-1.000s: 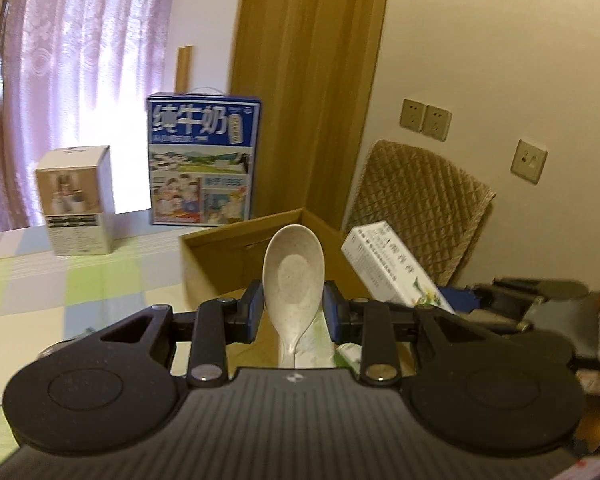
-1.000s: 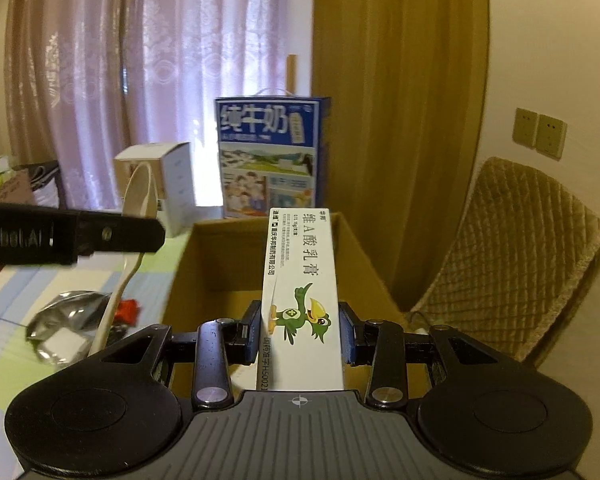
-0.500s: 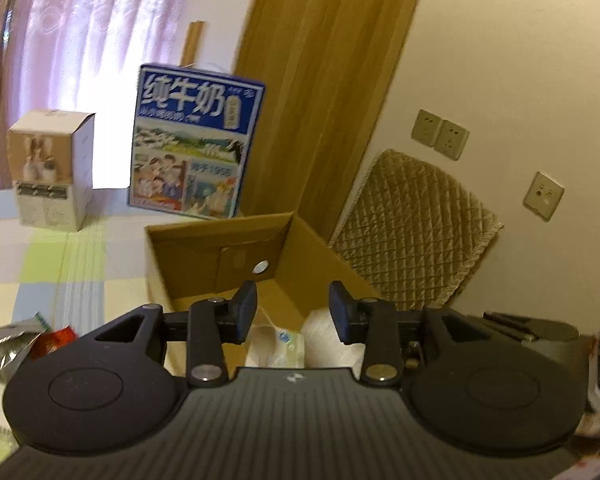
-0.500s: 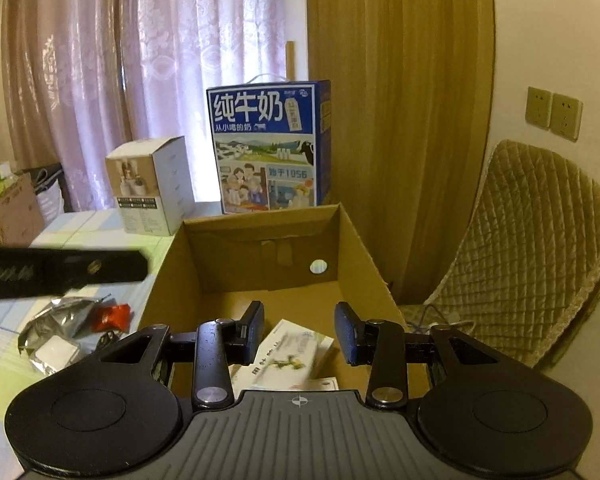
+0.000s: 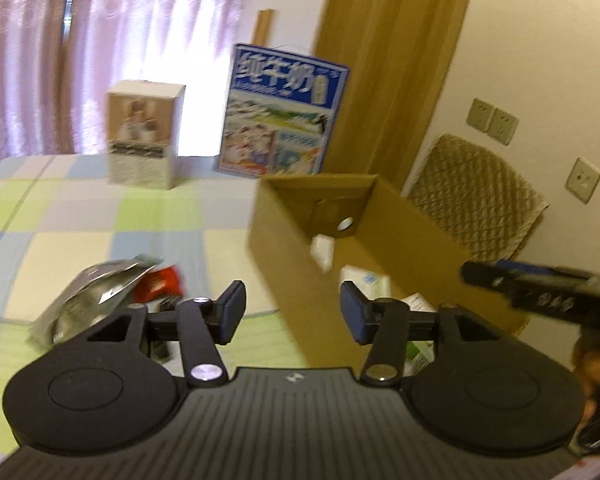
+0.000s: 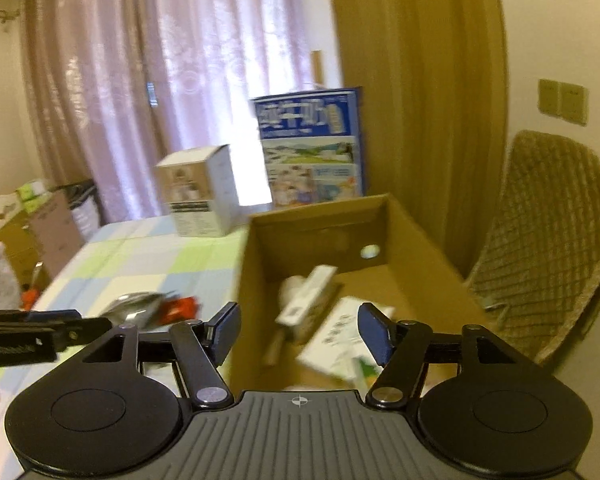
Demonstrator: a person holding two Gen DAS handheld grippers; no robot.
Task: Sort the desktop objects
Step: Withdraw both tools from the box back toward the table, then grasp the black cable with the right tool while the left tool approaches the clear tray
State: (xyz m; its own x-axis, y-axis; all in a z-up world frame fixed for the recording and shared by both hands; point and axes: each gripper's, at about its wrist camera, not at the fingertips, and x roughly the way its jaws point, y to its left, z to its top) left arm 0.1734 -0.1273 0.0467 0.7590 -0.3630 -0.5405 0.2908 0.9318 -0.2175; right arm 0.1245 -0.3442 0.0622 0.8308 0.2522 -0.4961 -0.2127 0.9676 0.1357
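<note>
An open cardboard box (image 5: 284, 264) (image 6: 252, 280) stands on the checked tablecloth. Inside it lie a white medicine carton (image 6: 340, 336), a white spoon (image 6: 296, 292) and other small packs (image 5: 366, 282). My left gripper (image 5: 292, 312) is open and empty, over the box's left wall. My right gripper (image 6: 298, 330) is open and empty, above the box's near end. A silver foil pouch (image 5: 88, 296) (image 6: 134, 306) and a red packet (image 5: 162, 282) (image 6: 182, 306) lie on the cloth left of the box. Each gripper shows at the edge of the other's view.
A blue milk carton box (image 5: 280, 112) (image 6: 312, 144) and a small white box (image 5: 144, 136) (image 6: 198, 192) stand at the table's back. A quilted chair (image 6: 548, 272) stands right of the box. Curtains hang behind; cardboard clutter (image 6: 28, 232) lies far left.
My left gripper let go of the spoon and my right let go of the medicine carton; both now lie in the box. Both grippers opened wider and swung left.
</note>
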